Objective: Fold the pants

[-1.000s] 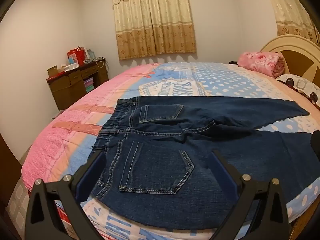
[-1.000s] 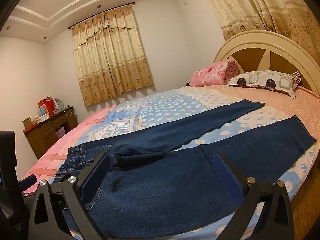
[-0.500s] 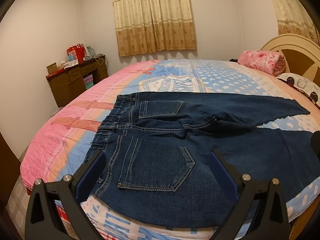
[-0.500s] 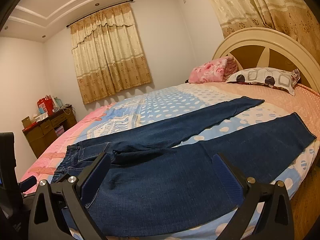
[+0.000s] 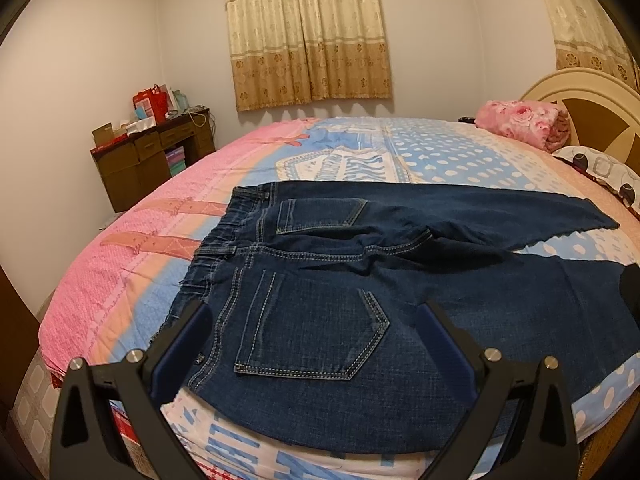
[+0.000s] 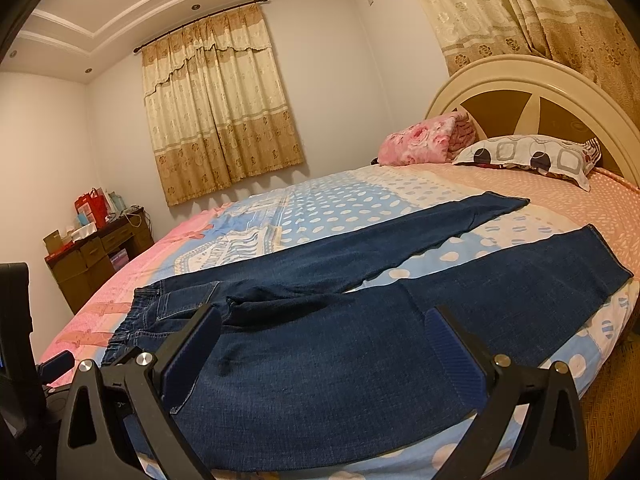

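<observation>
Dark blue jeans (image 5: 320, 292) lie flat on the bed, back pockets up, waistband to the left and both legs spread apart toward the right. My left gripper (image 5: 316, 316) hovers open above the near back pocket, holding nothing. In the right wrist view the jeans (image 6: 340, 344) stretch from the waistband at left to two leg hems at right. My right gripper (image 6: 324, 320) is open over the near leg's thigh, empty. The left gripper's dark body (image 6: 16, 340) shows at the left edge of the right wrist view.
The bed (image 5: 120, 264) has a pink, blue and white patterned cover. A pink folded blanket (image 5: 520, 124) and a patterned pillow (image 6: 532, 156) lie by the headboard (image 6: 532, 96). A brown desk (image 5: 148, 160) with boxes stands by the far wall. Curtains (image 5: 308, 32) hang behind.
Both grippers have tilted or risen slightly, so the jeans sit a little lower in view. The jeans have not moved and both grippers stay open.
</observation>
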Available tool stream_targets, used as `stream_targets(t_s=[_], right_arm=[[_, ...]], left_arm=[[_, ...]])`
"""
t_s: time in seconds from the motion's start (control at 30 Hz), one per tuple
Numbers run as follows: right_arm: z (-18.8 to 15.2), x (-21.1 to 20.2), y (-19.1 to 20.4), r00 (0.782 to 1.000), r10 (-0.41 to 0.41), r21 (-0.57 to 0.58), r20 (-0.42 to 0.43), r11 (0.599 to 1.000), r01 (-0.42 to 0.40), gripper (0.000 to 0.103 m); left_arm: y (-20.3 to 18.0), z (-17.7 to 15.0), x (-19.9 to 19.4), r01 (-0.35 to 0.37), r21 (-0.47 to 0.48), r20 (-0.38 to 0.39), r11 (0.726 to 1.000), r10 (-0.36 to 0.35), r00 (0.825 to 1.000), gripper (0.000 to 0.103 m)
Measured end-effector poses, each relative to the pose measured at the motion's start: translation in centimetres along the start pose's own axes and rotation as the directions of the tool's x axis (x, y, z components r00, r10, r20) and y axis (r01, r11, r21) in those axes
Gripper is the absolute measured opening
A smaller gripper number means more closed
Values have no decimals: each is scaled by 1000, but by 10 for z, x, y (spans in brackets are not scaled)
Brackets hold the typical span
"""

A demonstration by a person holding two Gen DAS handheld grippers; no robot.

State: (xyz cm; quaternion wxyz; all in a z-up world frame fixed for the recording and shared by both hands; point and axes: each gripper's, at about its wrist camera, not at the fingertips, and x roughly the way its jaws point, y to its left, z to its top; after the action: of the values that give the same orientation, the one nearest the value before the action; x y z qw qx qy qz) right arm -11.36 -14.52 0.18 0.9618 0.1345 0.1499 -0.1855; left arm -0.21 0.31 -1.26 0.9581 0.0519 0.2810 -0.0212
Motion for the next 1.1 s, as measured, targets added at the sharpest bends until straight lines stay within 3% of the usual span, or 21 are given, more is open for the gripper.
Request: stream_targets(t_s=[1.1], right_arm=[[-4,2,3,1000,-4,-3,-13,1000,4,102]], left_arm=[[2,-1,1,2,-2,-6,1000,-2,1000,103]])
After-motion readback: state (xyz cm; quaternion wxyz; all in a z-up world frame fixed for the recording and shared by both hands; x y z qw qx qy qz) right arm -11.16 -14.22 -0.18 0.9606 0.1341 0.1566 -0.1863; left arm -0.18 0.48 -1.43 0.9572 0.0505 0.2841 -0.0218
